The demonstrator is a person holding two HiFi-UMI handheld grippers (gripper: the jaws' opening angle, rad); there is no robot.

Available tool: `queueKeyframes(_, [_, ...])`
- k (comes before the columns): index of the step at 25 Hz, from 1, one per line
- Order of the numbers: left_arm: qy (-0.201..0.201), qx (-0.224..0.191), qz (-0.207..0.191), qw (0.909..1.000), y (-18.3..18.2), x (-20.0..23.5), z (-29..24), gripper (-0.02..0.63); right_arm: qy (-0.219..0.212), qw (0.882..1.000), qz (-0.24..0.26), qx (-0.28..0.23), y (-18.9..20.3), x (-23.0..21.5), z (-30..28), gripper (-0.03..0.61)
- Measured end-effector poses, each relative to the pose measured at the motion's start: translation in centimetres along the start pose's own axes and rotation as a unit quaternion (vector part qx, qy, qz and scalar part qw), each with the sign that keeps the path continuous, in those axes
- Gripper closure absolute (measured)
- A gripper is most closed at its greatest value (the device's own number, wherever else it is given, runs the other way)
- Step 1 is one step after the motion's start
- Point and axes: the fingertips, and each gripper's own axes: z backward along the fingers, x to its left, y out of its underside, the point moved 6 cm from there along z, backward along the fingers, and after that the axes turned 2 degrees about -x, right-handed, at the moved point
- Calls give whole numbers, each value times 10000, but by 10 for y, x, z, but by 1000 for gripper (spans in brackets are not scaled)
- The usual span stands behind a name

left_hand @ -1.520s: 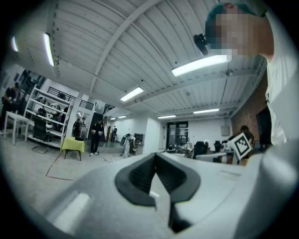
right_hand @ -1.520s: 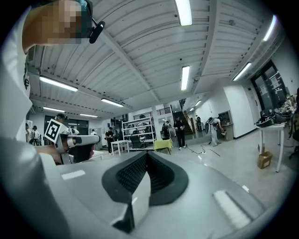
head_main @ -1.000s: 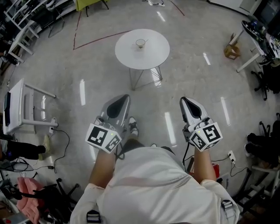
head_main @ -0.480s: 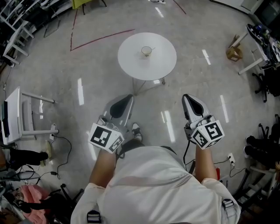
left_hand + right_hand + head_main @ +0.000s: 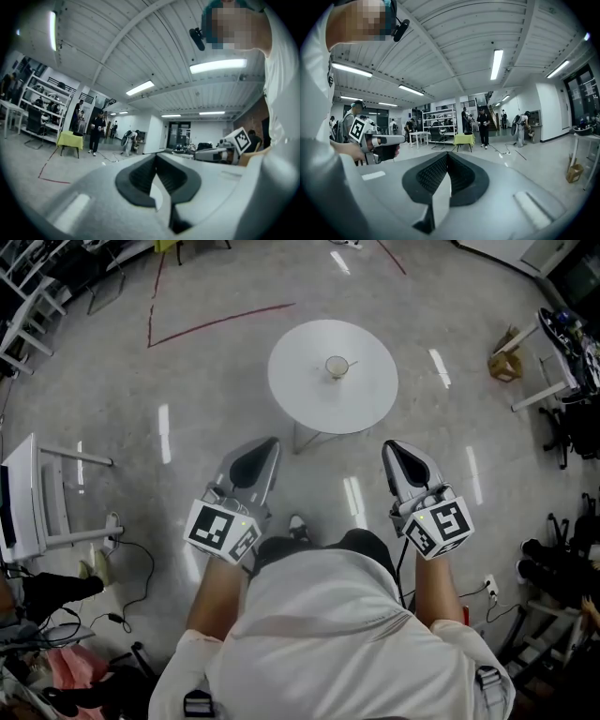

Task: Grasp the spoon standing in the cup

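Looking down from the head view, I count one round white table (image 5: 292, 381) ahead on the shiny floor, and one cup (image 5: 337, 367) on it, a little past its middle. One spoon (image 5: 350, 362) stands in that cup. Its handle pokes out over the rim and leans toward the right of the picture, so the long axis runs from the cup's inside up and out to that side. It's too small here for me to make out the bowl end.

Two grippers, both low and close to the body, well apart from the table. The left gripper (image 5: 255, 463) points forward and slightly right, toward the table's near edge. The right gripper (image 5: 405, 463) points forward, its tip just short of the table's right rim in the picture. One marker cube sits on each.

In the left gripper view the jaws meet at the tips, pressed together with nothing between them. It's the same in the right gripper view: tips touching, nothing pinched. Both of those views look out level across the hall, and each catches the other gripper off to one side.
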Motion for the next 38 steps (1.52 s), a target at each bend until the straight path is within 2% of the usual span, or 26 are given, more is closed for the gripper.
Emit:
queueKeyframes(7, [44, 15, 150, 9999, 3, 38, -34, 612, 13, 9999, -109, 108, -2, -25, -47, 575])
queueKeyframes(12, [-68, 70, 140, 9999, 5, 59, -78, 612, -92, 9997, -145, 157, 1, -64, -82, 574])
queueKeyframes(21, [-373, 180, 23, 9991, 3, 83, -199, 612, -214, 9989, -369, 179, -7, -201, -140, 575])
queueKeyframes(25, [-459, 301, 75, 9985, 10, 81, -262, 612, -374, 9975, -540, 245, 0, -267, -157, 575])
queueKeyframes(28, [-589, 374, 121, 9975, 18, 85, -295, 612, -502, 9961, -619, 387, 7, -301, -173, 575])
queueKeyframes(34, [-890, 486, 225, 9946, 37, 95, -321, 612, -807, 9898, -739, 914, 31, -333, -203, 574])
queueKeyframes(38, [-943, 537, 328, 9935, 50, 111, -320, 612, -767, 9866, -681, 1273, 45, -333, -229, 574])
